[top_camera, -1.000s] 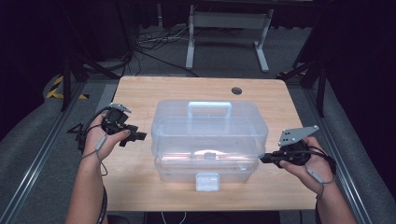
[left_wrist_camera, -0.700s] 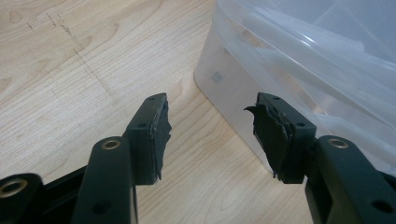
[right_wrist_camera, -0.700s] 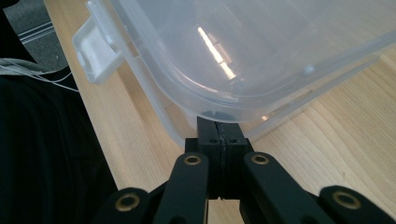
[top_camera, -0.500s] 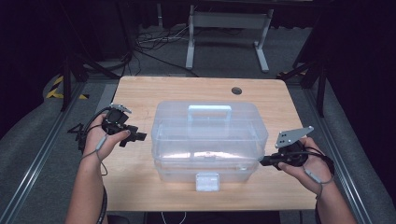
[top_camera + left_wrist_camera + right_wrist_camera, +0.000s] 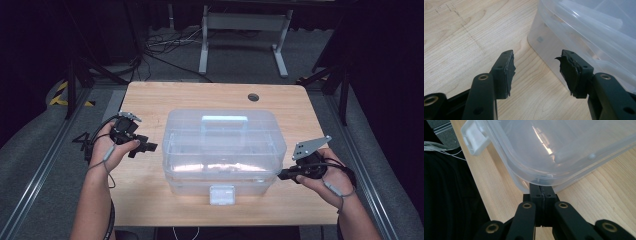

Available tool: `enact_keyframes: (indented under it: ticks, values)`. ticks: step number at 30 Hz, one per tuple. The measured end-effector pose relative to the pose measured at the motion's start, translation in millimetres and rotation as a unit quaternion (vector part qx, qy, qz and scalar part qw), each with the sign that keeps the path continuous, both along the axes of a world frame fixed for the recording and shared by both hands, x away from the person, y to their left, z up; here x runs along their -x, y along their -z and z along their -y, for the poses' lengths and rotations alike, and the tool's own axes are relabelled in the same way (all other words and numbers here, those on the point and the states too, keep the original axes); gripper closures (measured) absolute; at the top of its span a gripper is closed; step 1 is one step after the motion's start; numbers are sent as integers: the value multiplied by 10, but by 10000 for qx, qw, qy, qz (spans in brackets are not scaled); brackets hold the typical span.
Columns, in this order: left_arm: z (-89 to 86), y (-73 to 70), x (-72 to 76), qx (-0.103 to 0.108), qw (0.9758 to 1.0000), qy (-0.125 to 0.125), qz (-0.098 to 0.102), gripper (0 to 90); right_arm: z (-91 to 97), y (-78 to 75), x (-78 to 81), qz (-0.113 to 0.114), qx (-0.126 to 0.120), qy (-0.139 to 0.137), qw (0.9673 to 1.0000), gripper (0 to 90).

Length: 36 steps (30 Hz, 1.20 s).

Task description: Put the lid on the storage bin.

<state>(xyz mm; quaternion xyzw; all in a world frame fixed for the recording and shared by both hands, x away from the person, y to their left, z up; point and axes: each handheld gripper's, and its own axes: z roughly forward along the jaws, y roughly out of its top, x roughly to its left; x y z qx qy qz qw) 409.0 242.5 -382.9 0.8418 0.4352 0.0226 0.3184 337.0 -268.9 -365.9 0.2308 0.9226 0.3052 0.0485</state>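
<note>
Almost nothing has changed over the last second: the clear plastic storage box (image 5: pixel 224 150) sits in the same spot in the middle of the wooden table (image 5: pixel 165 100), and both my hands are where they were.

My left gripper (image 5: pixel 148 146) hovers just off the box's left side, jaws spread wide with nothing between them. In the left gripper view its worn black pads (image 5: pixel 508 72) frame bare wood, and the rounded lower corner of the box (image 5: pixel 584 42) stands just beyond the right-hand pad, apart from it.

My right gripper (image 5: pixel 281 174) is at the box's front right corner with its jaws pressed together. In the right gripper view the closed tips (image 5: pixel 542 190) are tucked under the overhanging lid rim of the box (image 5: pixel 564 147); whether they actually touch the plastic I cannot tell.

The lid is down, its pale handle (image 5: pixel 224 120) lying flat on top and the white latch (image 5: pixel 222 194) at the front centre, facing me. That latch (image 5: pixel 475 138) also shows at the upper left of the right gripper view.

Beyond the box there is a round cable hole (image 5: pixel 253 97) near the far edge of the table. A grey metal stand (image 5: pixel 243 22) and loose cables (image 5: pixel 160 47) are on the floor behind.
</note>
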Motion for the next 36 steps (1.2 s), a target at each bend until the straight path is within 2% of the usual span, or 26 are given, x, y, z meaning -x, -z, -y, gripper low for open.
enact_keyframes:
  ticks: [36]
  values:
    - [-19, 23, -57, 28, 10000, -9, -33, 450, -13, 88, 0, -205, 284, -62, 9994, 900]
